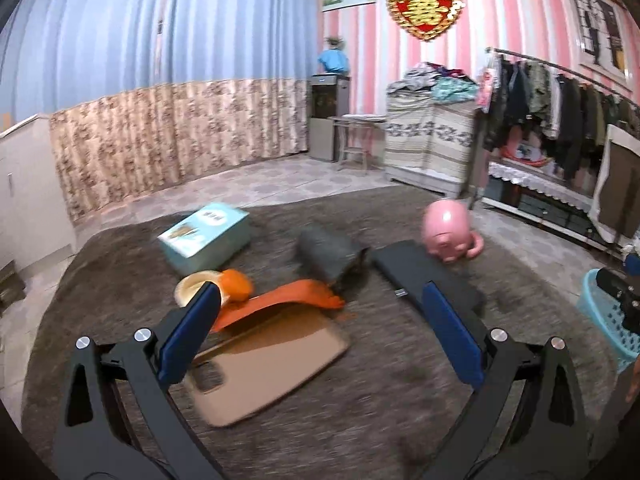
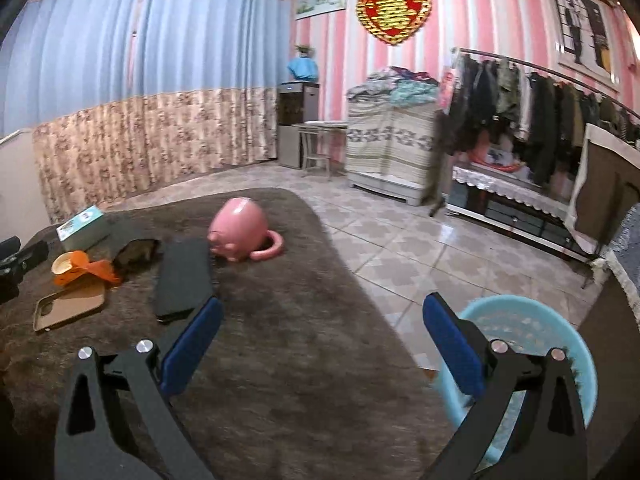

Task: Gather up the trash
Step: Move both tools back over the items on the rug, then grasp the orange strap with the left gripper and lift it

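Observation:
Orange peel (image 1: 280, 300) lies on the brown fuzzy cover (image 1: 360, 400), with a round peel piece (image 1: 218, 286) at its left end; both show small in the right wrist view as orange peel (image 2: 86, 270). My left gripper (image 1: 320, 300) stands open just short of the peel, nothing between its blue pads. A light blue plastic basket (image 2: 532, 332) stands on the tiled floor to the right, its edge also visible as the basket (image 1: 608, 316). My right gripper (image 2: 322, 312) is open and empty, its right finger over the basket's near rim.
On the cover lie a tan phone case (image 1: 276, 364), a black flat case (image 1: 424, 276), a dark grey pouch (image 1: 332, 252), a teal box (image 1: 208, 236) and a pink pig-shaped toy (image 1: 450, 232). A clothes rack (image 2: 540, 120) and a covered cabinet (image 2: 388, 152) stand behind on tiles.

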`<state>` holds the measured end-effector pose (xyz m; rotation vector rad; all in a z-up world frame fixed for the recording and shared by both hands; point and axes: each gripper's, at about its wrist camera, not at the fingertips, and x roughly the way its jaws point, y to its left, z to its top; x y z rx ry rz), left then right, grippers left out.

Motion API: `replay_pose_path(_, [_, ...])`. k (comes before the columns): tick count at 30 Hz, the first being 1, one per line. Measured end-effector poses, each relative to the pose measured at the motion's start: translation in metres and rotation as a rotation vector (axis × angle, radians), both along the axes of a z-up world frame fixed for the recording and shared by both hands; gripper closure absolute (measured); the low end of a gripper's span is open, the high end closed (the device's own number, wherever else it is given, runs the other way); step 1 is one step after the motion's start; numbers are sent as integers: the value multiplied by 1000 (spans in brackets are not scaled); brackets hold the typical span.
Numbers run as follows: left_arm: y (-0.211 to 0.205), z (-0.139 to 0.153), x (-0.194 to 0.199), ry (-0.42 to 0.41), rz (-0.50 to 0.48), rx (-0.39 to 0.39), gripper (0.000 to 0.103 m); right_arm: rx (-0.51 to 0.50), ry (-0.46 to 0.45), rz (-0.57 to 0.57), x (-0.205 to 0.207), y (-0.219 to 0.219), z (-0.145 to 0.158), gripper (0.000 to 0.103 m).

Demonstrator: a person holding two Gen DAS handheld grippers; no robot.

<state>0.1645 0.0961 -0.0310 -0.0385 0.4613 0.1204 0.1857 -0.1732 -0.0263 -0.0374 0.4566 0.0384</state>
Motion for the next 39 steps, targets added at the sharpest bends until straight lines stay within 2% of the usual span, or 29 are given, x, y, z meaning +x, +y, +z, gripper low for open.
replay_pose_path(7, [47, -18, -7, 38, 103, -2, 6, -41, 10, 100, 11, 46, -13, 5])
replay_pose_path(12, [77, -31, -3, 83, 139, -27, 6, -91, 28, 145, 20, 74, -25, 5])
replay_pose_path(21, [104, -46, 28, 155, 136, -49, 6, -72, 104, 175, 40, 94, -43, 5])
replay_pose_path(26, [87, -56, 47, 208, 54, -21, 10, -66, 136, 174, 48, 95, -51, 5])
replay_pose_path(28, [79, -61, 59, 251, 18, 0, 22, -58, 151, 178, 51, 95, -53, 5])
replay_pose_path(32, [69, -64, 79, 277, -31, 13, 32, -50, 160, 185, 54, 94, -55, 5])
replay_pose_path(35, [70, -66, 87, 292, -70, -11, 57, -50, 173, 189, 57, 97, -58, 5])
replay_pose_path(36, [71, -66, 88, 295, -79, -25, 69, -50, 175, 191, 57, 97, -58, 5])
replay_pose_path(39, [73, -64, 79, 280, -82, -51, 87, -57, 175, 195, 58, 101, -57, 5])
